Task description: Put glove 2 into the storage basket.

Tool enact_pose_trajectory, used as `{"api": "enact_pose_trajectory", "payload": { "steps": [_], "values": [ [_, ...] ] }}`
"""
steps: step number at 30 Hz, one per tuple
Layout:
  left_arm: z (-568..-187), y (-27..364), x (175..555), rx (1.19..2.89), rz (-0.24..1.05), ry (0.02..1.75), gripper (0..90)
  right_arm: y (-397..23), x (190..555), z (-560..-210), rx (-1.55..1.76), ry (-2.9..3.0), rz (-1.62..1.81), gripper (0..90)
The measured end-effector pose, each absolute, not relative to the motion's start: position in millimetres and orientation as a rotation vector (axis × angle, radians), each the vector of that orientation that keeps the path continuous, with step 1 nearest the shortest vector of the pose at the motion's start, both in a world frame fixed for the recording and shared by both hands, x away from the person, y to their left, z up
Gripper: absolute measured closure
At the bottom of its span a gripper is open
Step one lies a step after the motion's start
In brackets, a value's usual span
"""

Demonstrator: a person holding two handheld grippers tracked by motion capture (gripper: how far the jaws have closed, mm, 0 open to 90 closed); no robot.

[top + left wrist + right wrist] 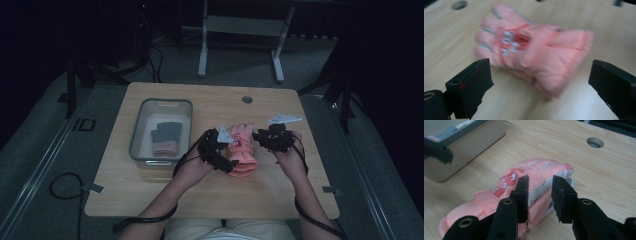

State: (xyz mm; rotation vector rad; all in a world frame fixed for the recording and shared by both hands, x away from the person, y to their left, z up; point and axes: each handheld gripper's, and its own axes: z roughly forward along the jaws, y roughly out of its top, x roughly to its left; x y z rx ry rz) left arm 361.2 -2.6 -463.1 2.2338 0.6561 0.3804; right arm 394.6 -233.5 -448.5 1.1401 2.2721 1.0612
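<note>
One pink glove (242, 150) on table (150, 195), one grey glove (166, 133) in tray (136, 135); both grippers' fingers open, empty.

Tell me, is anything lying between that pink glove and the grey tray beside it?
Nothing visible does. The pink glove lies on the wooden table, and the stretch of tabletop toward the grey tray is bare apart from the left gripper hovering at the glove's tray side. A grey and pink glove already lies inside the tray.
</note>
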Motion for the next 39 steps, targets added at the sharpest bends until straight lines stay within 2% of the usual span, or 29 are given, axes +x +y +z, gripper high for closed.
{"api": "enact_pose_trajectory", "payload": {
  "steps": [9, 13, 24, 30, 39],
  "values": [
    [-458.2, -13.8, 396.9, 2.193, 0.418, 0.787, 8.6, -217.0, 407.5, -454.1, 1.131, 2.253, 1.067, 65.8],
    [-463.3, -18.6, 410.5, 2.202, 0.416, 0.855, 13.8, -212.2, 411.5, -461.1, 1.134, 2.264, 1.051, 65.4],
    [-498.0, -25.4, 428.1, 2.227, 0.333, 1.014, 18.9, -222.8, 417.8, -493.0, 1.228, 2.303, 1.026, 55.8],
    [-517.6, -20.2, 435.2, 2.182, 0.142, 1.096, 19.9, -232.8, 425.5, -505.8, 1.281, 2.414, 0.97, 48.7],
    [-543.7, -15.9, 446.2, 2.064, -0.13, 1.178, 34.9, -236.4, 440.0, -523.8, 1.461, 2.503, 1.027, 45.3]
  ]
}}
